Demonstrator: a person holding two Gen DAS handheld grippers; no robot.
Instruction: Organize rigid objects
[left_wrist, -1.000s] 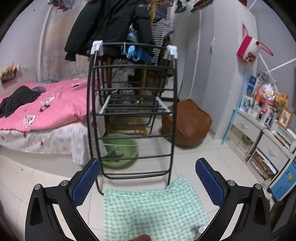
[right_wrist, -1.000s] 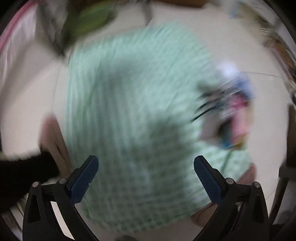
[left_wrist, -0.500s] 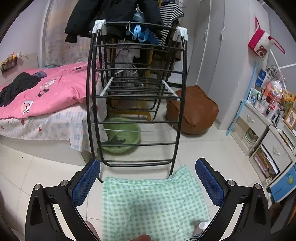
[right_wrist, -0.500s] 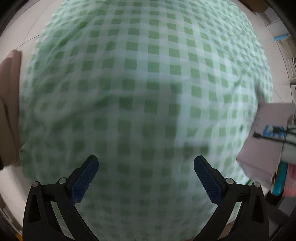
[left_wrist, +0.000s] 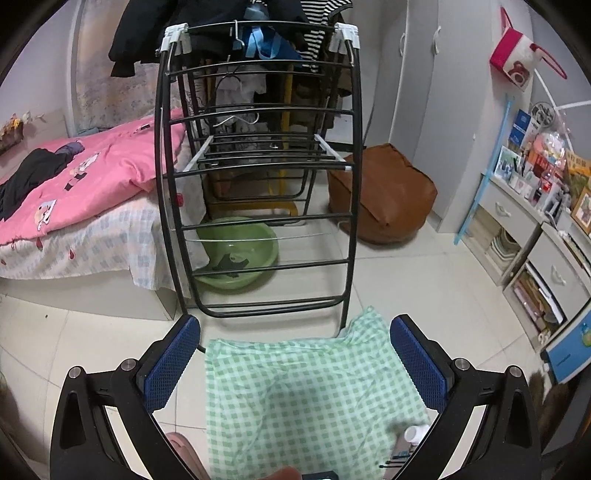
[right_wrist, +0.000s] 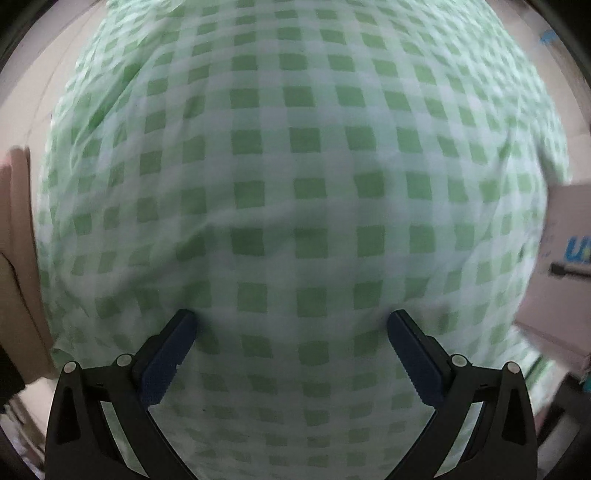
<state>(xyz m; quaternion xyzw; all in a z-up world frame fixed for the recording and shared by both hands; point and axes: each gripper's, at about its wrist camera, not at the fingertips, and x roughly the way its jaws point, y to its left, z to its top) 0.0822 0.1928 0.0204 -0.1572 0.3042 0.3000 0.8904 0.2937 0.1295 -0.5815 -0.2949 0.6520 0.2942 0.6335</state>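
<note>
A green-and-white checked cloth covers a low surface in front of me. My left gripper is open and empty, held above the cloth's far edge. My right gripper is open and empty, very close to the cloth, fingertips near or touching it. At the cloth's right edge lie a pale box with blue lettering and a dark pen on it. In the left wrist view a small white bottle and other small items sit at the cloth's near right corner, partly hidden by my finger.
A black drying rack stands just beyond the cloth, with a green basin under it. A pink-covered bed is at left, a brown beanbag behind, and a cluttered drawer unit at right. Something tan shows left of the cloth.
The right gripper has dropped closer to the cloth, and the box has slid toward the right edge of its view. The left gripper's view has tilted down slightly.
</note>
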